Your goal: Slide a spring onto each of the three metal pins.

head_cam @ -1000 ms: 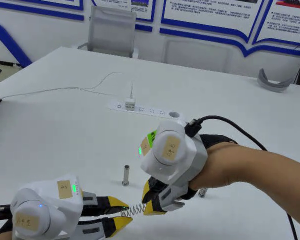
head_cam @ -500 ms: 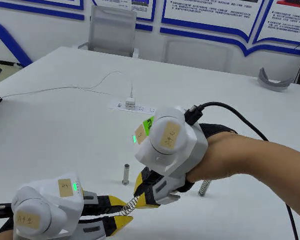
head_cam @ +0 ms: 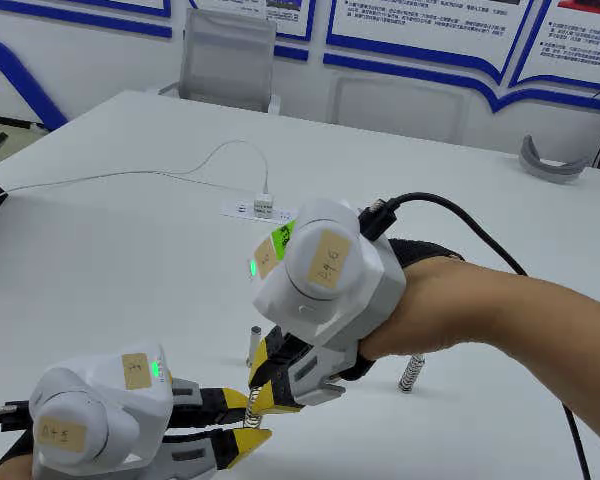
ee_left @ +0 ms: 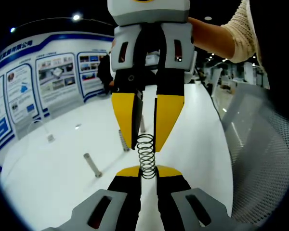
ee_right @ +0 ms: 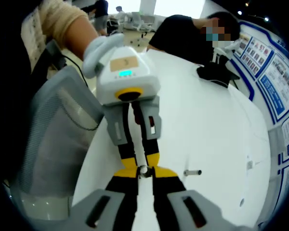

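The left gripper (ee_left: 147, 174) is clenched on the near end of a coil spring (ee_left: 145, 153), which runs straight out from its yellow tips into the mouth of the right gripper (ee_right: 144, 175), set tip to tip with it. The right gripper's jaws are pinched nearly together on what looks like a slim grey metal pin (ee_left: 137, 113), whose end meets the spring's far coils. Just beyond the right gripper's jaws a second pin (head_cam: 254, 345) stands upright on the white table (head_cam: 130, 260). A loose spring (head_cam: 411, 372) sits beside the hand (head_cam: 430, 315) holding the right gripper.
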Action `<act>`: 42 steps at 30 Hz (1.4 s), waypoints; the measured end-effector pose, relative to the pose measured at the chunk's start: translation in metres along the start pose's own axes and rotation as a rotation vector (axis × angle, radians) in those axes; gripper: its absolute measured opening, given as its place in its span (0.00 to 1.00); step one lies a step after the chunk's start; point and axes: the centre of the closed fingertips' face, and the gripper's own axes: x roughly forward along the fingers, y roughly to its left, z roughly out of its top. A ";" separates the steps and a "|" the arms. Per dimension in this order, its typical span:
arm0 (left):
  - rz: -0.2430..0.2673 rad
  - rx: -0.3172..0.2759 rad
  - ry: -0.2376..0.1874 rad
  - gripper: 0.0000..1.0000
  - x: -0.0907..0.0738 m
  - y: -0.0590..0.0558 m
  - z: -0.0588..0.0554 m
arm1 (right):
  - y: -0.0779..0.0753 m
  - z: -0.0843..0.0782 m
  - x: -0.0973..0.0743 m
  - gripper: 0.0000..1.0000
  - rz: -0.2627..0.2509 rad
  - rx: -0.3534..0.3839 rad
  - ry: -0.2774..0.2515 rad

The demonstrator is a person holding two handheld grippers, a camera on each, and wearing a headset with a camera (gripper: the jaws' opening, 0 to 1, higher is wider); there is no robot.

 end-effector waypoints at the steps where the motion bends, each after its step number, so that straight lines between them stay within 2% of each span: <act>1: 0.001 0.000 -0.002 0.11 0.000 0.000 0.000 | 0.000 0.001 0.000 0.12 0.002 0.005 -0.003; 5: -0.002 0.002 -0.005 0.11 0.000 -0.001 0.002 | 0.000 -0.001 0.001 0.16 0.007 0.014 0.002; 19: 0.000 0.000 -0.018 0.11 0.000 0.001 0.005 | 0.002 -0.010 0.011 0.14 0.032 0.037 0.027; 36: 0.006 -0.009 -0.022 0.12 0.001 0.002 0.005 | 0.000 -0.010 0.015 0.12 0.036 0.049 0.026; 42: 0.012 -0.030 -0.021 0.20 0.000 0.003 0.002 | -0.005 -0.011 0.014 0.12 0.026 0.056 0.023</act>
